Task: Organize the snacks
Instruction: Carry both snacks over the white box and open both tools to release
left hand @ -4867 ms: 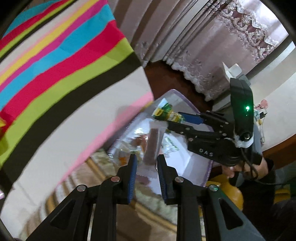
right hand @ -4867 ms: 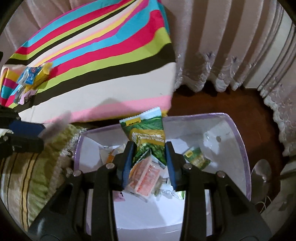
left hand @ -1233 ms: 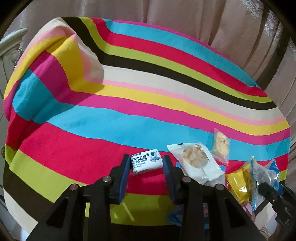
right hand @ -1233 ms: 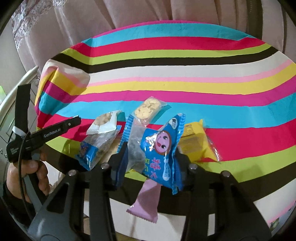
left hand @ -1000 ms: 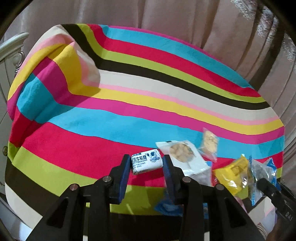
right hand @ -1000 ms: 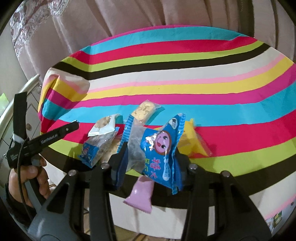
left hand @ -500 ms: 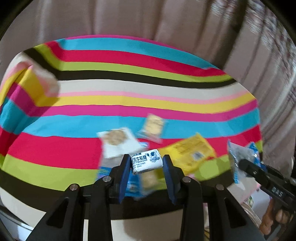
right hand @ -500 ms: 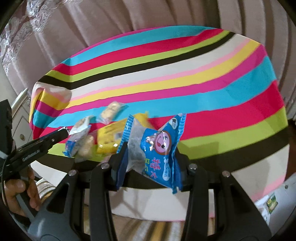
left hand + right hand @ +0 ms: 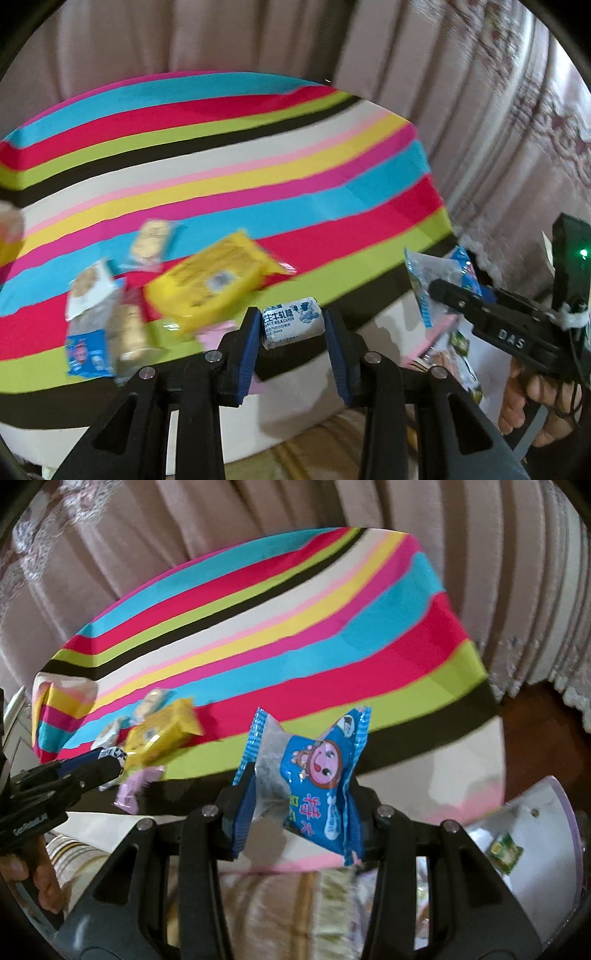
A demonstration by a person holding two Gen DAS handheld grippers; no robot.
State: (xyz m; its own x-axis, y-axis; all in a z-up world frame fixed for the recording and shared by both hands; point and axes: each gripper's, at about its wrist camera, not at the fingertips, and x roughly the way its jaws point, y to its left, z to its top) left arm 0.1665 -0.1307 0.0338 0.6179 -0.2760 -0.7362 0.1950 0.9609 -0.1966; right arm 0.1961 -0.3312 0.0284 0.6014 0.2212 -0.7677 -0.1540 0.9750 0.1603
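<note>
My left gripper [image 9: 291,326] is shut on a small white and blue milk candy [image 9: 291,322], held in the air off the front edge of the striped table [image 9: 221,155]. My right gripper [image 9: 299,805] is shut on a blue snack packet with a cartoon face [image 9: 317,779], also held off the table edge. The right gripper shows in the left wrist view [image 9: 443,291] with the packet. A yellow packet [image 9: 214,280] and several small biscuit packets [image 9: 92,295] lie on the table. The white bin [image 9: 532,834] with snacks inside is at lower right.
Pink curtains [image 9: 258,513] hang behind the table. A striped cushion or rug [image 9: 288,904] lies below the grippers. A pink wrapper [image 9: 133,786] hangs at the table's front edge. Dark wooden floor [image 9: 535,716] shows at the right.
Both grippers have swung right and back from the table, each carrying its snack. The bin has come into the right wrist view.
</note>
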